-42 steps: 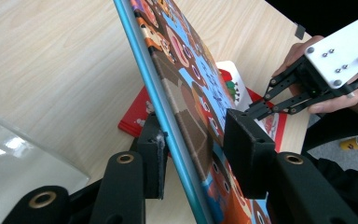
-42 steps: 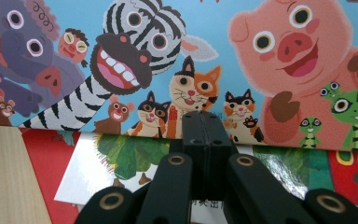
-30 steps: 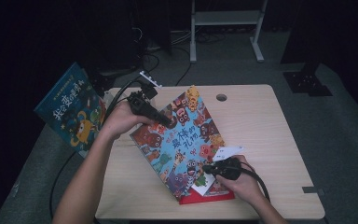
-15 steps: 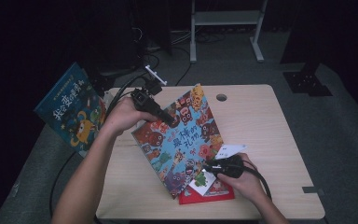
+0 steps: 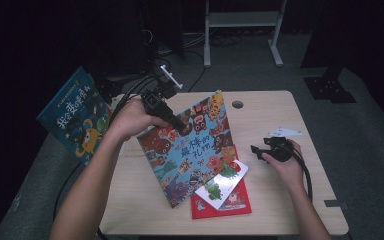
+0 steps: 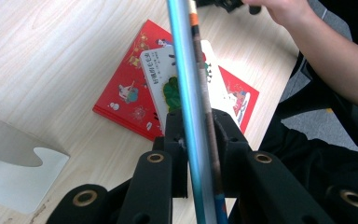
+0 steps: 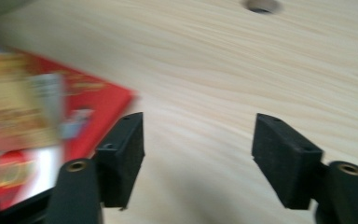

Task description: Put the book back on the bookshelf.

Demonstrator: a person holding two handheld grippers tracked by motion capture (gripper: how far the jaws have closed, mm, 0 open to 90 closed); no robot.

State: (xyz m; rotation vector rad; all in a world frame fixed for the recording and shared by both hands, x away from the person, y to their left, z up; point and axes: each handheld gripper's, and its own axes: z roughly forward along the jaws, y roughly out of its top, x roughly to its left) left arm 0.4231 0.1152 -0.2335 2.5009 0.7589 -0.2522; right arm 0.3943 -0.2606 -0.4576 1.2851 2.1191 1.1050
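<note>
Hidden, cropped and blurred parts

The tilted picture book (image 5: 187,145) is covering part of the red book (image 5: 230,202) and the white board book (image 5: 222,182) lying on it; in the left claw view its edge (image 6: 191,93) is running out past the top and bottom of the picture, masking the gap between the pads. The blue book (image 5: 77,117) is hanging off the surface's (image 5: 290,200) left side, its lower corner fading into darkness. In the right claw view the books (image 7: 23,121) are smearing into blur, their print unreadable, and the surface's hole (image 7: 261,4) is being cut by the top edge.
</note>
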